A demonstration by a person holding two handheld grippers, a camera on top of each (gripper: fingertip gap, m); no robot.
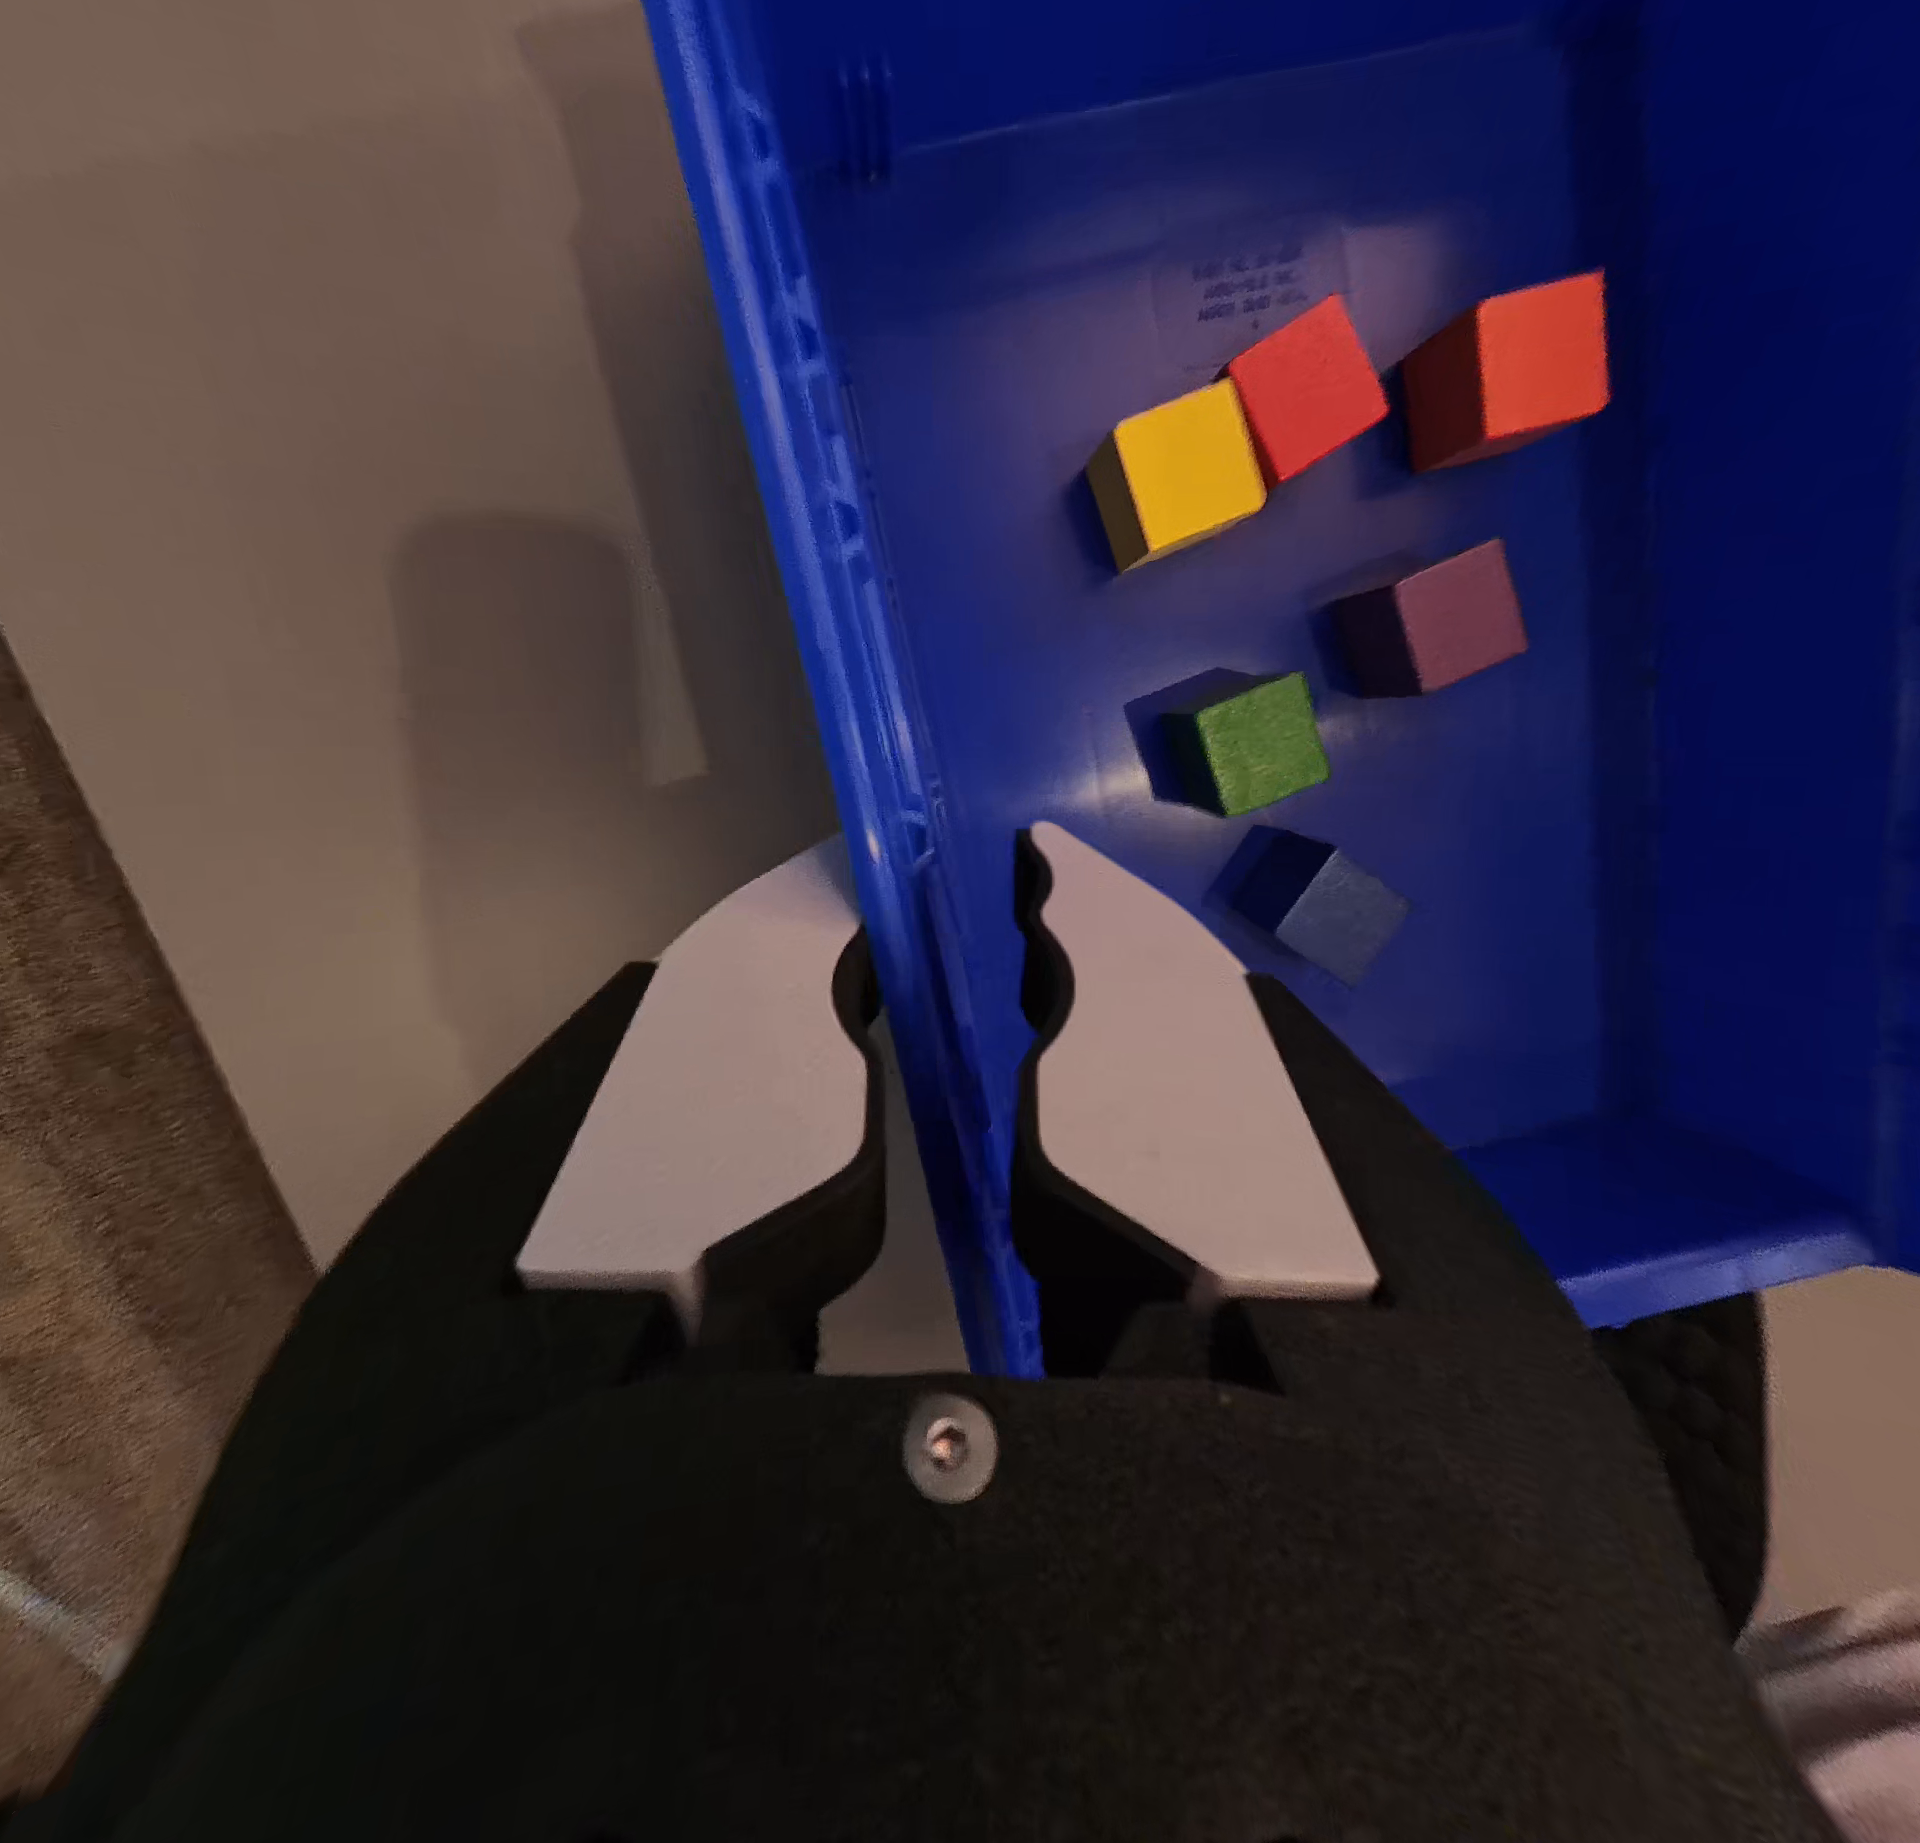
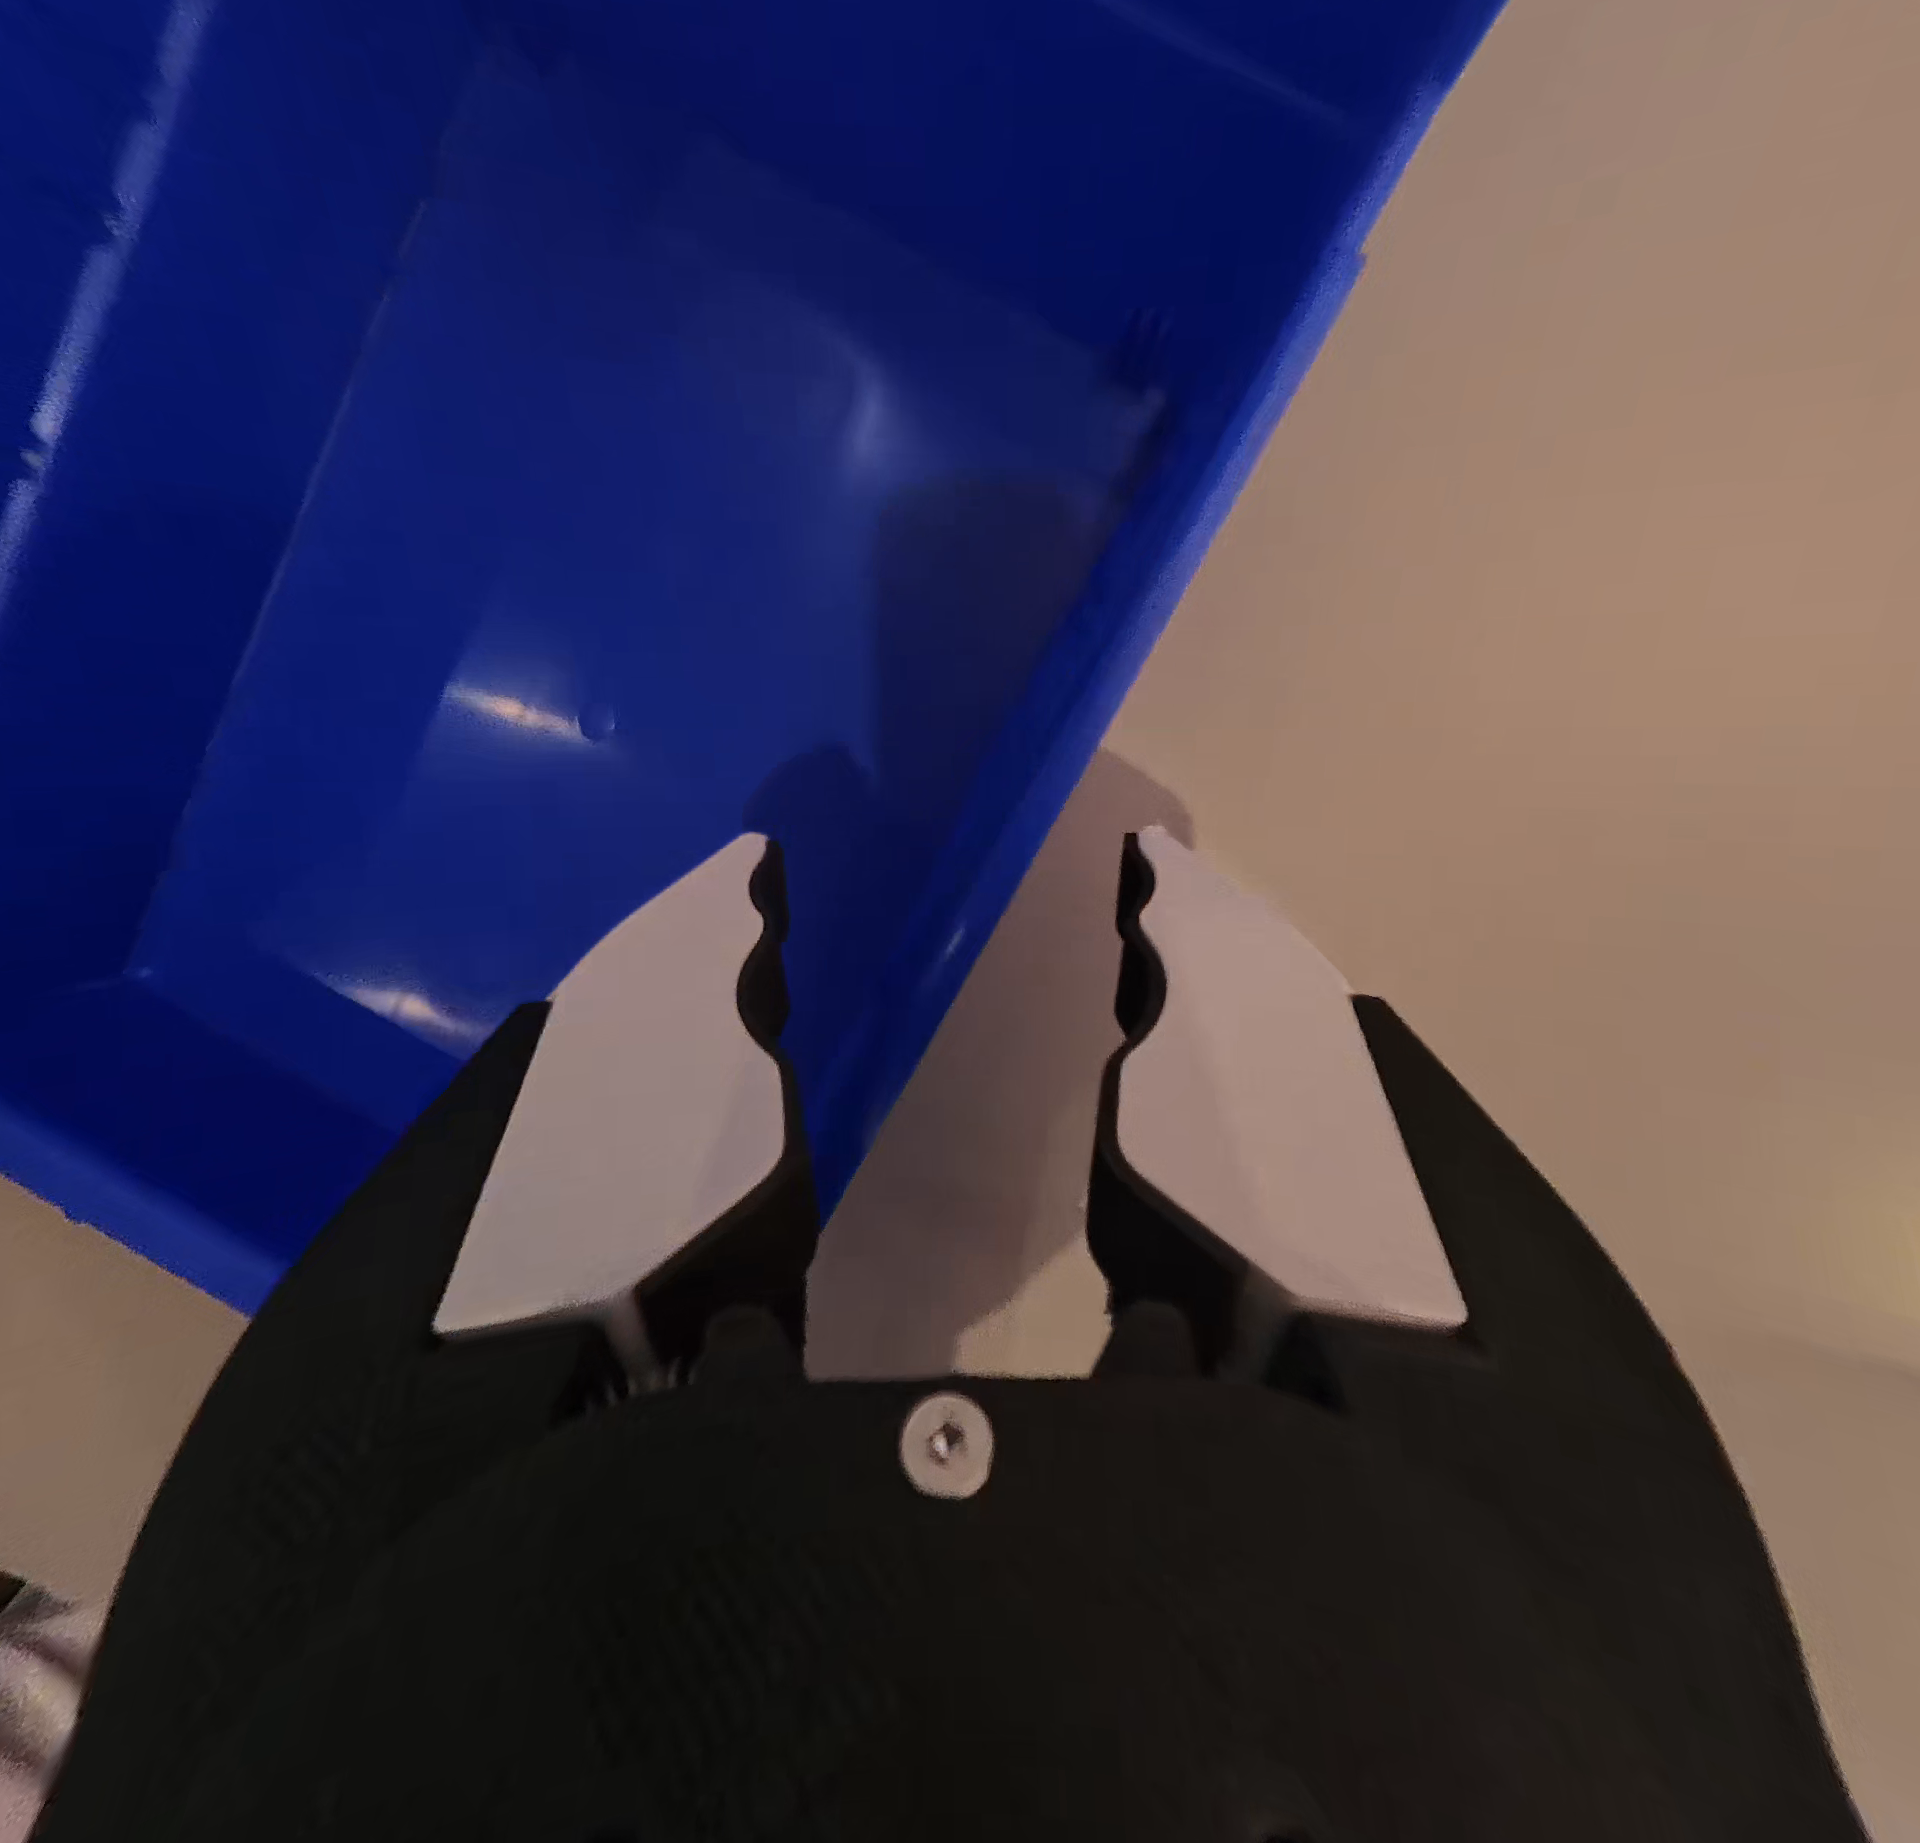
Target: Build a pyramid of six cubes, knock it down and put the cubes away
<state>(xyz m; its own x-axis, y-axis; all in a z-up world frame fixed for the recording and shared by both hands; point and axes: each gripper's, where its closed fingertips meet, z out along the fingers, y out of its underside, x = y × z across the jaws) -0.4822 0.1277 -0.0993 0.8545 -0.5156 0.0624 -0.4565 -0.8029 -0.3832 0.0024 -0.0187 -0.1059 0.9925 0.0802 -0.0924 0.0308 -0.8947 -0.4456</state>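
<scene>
Left wrist view: the left gripper (image 1: 940, 920) straddles the left wall of a blue bin (image 1: 831, 567), one finger outside and one inside, its jaws narrowed on the wall and pinching it. On the bin floor lie six cubes, all clear of the fingers. A yellow cube (image 1: 1179, 474) and a red cube (image 1: 1307, 388) touch at a corner towards the far end; an orange cube (image 1: 1507, 370) sits just to their right, apart from them. A purple cube (image 1: 1432, 619) lies nearer, below the orange one. A green cube (image 1: 1242, 744) sits left of the purple one, and a blue cube (image 1: 1314, 905) lies nearest of all, just beside the inner finger of the gripper. A pale label (image 1: 1247, 302), partly hidden by the red cube, is fixed to the bin floor. The bin stands on a beige table (image 1: 312, 443).

Right wrist view: the right gripper (image 2: 951, 848) is held over the right wall of the same bin, its fingers spread wide and gripping nothing; the left finger is over the bin interior, the right finger over the table. The part of the bin floor seen here is bare, with a few bright reflections. Both views are somewhat blurred
</scene>
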